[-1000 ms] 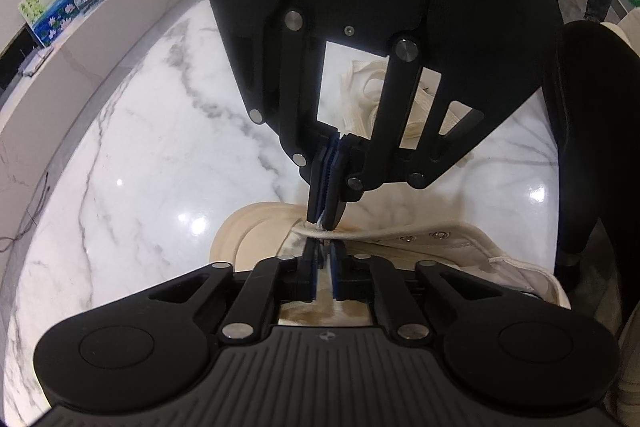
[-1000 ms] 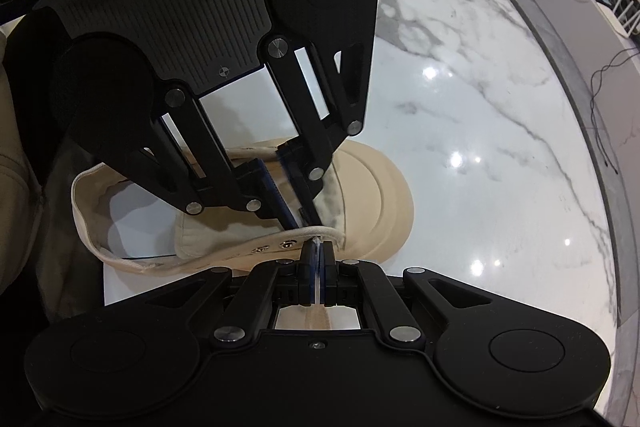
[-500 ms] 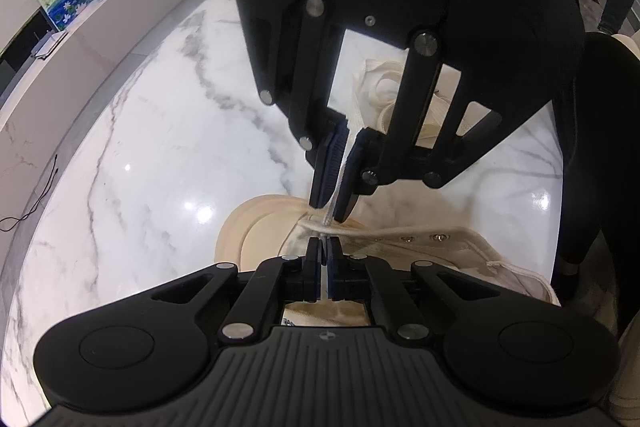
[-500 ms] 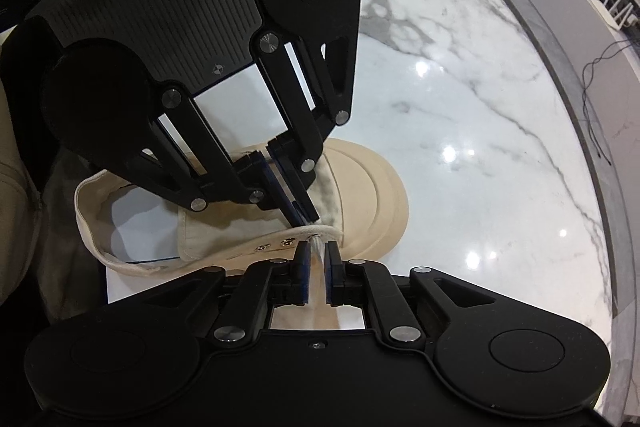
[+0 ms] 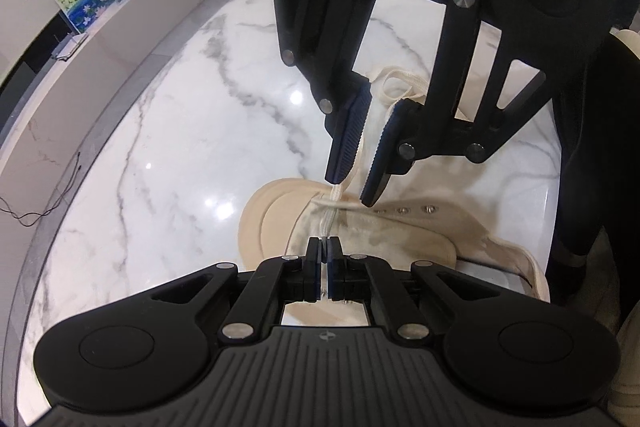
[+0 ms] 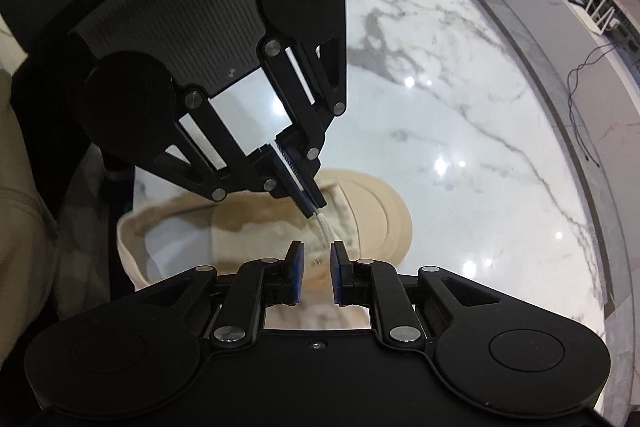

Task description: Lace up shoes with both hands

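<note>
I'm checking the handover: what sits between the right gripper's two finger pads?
The shoelace runs between them, loose, in the left wrist view; the right gripper is opening while the left gripper pinches it.

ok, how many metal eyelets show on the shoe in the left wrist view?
3 eyelets, in a row on the shoe upper, right of the lace: nearest, middle, farthest right. More may be hidden.

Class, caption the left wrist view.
Left gripper pinches the shoelace above the beige shoe; right gripper opens.
</note>
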Demonstrator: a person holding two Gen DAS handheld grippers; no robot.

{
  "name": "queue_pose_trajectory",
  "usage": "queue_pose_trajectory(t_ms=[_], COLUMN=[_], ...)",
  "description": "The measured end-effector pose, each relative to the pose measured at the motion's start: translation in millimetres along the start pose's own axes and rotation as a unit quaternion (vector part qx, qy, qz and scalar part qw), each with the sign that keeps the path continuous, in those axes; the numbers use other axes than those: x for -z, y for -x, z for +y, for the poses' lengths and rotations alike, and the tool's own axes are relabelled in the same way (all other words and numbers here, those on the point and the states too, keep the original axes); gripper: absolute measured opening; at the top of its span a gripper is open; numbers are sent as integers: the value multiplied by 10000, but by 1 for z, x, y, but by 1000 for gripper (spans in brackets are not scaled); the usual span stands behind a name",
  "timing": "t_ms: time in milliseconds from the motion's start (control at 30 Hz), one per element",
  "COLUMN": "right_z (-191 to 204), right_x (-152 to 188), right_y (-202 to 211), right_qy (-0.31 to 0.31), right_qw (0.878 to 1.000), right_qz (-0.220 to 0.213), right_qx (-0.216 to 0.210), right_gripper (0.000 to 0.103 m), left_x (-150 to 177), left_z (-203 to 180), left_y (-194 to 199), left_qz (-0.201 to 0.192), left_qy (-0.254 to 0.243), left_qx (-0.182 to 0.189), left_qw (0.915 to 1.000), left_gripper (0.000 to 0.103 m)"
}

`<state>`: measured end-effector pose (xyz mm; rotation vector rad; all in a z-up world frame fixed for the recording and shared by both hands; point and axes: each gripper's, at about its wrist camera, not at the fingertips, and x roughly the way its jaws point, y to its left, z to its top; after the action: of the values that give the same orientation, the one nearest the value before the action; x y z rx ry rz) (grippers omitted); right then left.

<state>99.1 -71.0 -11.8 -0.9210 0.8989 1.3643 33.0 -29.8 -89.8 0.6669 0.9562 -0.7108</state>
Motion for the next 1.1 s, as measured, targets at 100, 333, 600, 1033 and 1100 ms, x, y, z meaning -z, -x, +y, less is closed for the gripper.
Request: queue_pose_trajectory(t_ms=[100, 333, 600, 1033, 1100], right_z=[2, 5, 7, 5, 5], right_x=[-6, -24, -35, -20, -18], right_y=[-4, -18, -22, -26, -28], right_qy=[14, 205, 296, 207, 194], right_qw=[10000, 9998, 9995, 9989, 9986], right_qz=[-57, -61, -74, 418, 482], right_qx=[41, -18, -114, 35, 92], right_gripper=[12, 12, 12, 2, 2], left_x=[5, 15, 14, 19, 17], left_z=[2, 4, 14, 13, 9], left_y=[9, 22, 20, 26, 29], left_qz=[-10, -54, -101, -89, -124], left_qy=[65, 177, 258, 563, 538], left_qx=[-22, -64, -41, 53, 72], left_qw=[10000, 9998, 9996, 9984, 9984], left_gripper=[2, 2, 2, 6, 16])
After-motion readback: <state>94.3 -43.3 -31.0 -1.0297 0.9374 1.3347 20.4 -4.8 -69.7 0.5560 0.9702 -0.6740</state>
